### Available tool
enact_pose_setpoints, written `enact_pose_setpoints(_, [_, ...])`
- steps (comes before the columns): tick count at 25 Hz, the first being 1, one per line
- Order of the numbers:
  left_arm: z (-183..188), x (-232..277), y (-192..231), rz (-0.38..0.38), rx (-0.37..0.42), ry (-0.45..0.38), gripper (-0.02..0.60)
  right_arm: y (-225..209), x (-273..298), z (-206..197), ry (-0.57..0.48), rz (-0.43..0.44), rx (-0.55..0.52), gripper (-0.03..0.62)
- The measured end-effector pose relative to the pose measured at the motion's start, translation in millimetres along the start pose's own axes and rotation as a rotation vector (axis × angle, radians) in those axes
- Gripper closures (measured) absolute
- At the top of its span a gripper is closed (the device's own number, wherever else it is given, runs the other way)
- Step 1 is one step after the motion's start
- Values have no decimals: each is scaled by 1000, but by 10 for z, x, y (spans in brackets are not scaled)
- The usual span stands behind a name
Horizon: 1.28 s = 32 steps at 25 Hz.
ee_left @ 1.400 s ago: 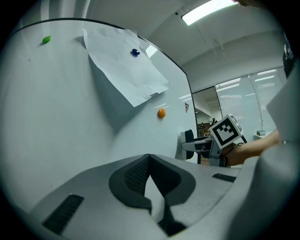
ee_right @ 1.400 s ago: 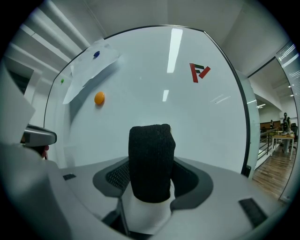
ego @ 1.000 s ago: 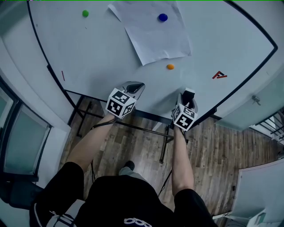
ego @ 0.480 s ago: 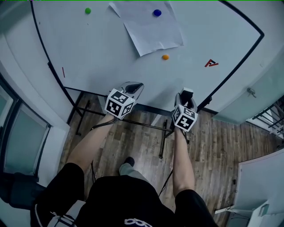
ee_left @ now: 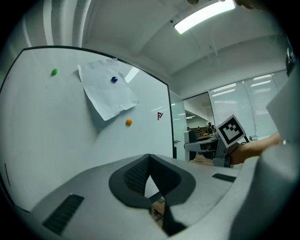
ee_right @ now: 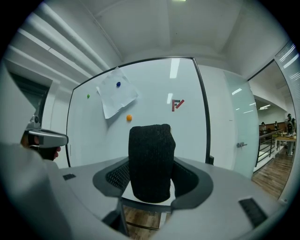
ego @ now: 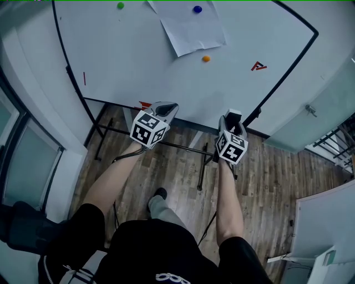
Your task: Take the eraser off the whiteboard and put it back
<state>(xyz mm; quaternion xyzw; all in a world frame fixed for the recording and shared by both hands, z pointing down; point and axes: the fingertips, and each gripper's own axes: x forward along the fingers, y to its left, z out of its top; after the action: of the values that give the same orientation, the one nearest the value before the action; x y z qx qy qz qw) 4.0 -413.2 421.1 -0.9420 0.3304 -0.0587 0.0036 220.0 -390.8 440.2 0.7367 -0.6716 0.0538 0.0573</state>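
A black felt eraser [ee_right: 151,161] stands upright between the jaws of my right gripper [ee_right: 152,183], which is shut on it; in the head view its dark top [ego: 236,116] pokes out at the tip of the right gripper [ego: 235,119]. The whiteboard [ego: 127,55] stands ahead, a little apart from both grippers. My left gripper [ego: 167,108] is level with the right one, and its jaws [ee_left: 150,161] meet with nothing between them. The whiteboard [ee_right: 150,108] fills the middle of the right gripper view.
A paper sheet [ego: 191,28] hangs under a blue magnet [ego: 197,9]; an orange magnet [ego: 206,58], a green magnet [ego: 120,5] and a red mark [ego: 258,66] are also on the board. The board's metal stand [ego: 202,172] rests on wooden floor. A glass door [ego: 310,119] is at right.
The whiteboard has slid up and away in the head view and more floor shows below it. Both grippers keep their pose; the eraser stays in the right one.
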Motion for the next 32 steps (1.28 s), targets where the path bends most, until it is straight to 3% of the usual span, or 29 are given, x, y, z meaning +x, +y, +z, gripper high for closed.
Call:
enact_pose_setpoints(6, [-168,-335,-268,17,-33,15,572,4,-479,-154,25,16,-23,329])
enact_pose_setpoints(17, [-54,-676,-801,-5,-38,-16,572,-166,-1164,-248,31,-7,-25,329])
enact_pose_setpoints(32, [28,-590,-1230,-62,-38,-42,572,-556,-1597,-285,27,-69,-28,329])
